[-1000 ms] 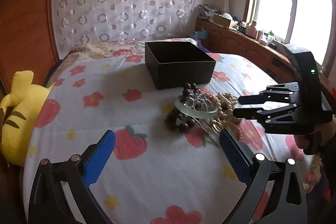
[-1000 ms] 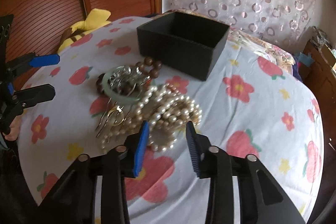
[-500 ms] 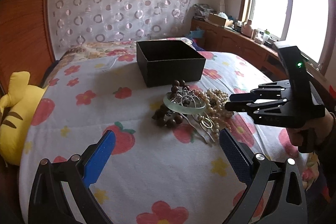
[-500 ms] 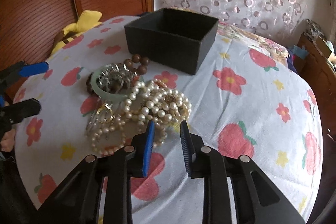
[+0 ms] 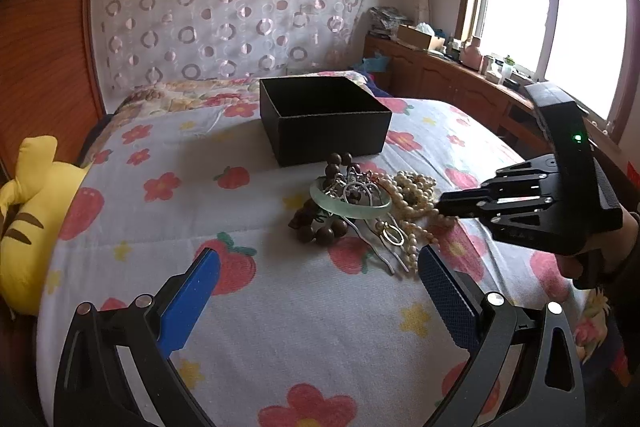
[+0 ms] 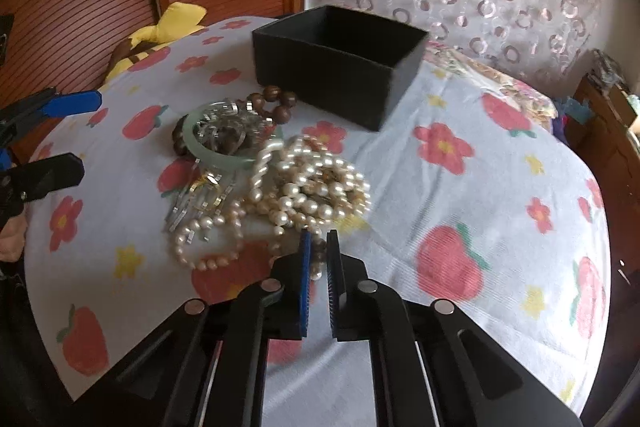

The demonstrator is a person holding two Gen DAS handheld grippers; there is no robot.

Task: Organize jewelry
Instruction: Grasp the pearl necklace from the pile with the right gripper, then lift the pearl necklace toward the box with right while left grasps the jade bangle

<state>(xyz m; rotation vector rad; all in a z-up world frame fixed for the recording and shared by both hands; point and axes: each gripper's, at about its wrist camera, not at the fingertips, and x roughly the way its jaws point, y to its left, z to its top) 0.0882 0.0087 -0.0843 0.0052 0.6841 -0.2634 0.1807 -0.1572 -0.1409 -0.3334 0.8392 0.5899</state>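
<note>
Pinching pearls (image 6: 316, 187) with our right gripper (image 6: 317, 247), we hold the left gripper (image 5: 318, 267) wide apart near the box (image 5: 324, 119).

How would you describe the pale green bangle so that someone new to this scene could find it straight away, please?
On the flowered bedspread, find the open black box; a heap of jewelry lies just in front of it. The green bangle sits on the heap's side away from the pearl strands, over dark wooden beads. It alone is one smooth, translucent ring, not beaded.
</note>
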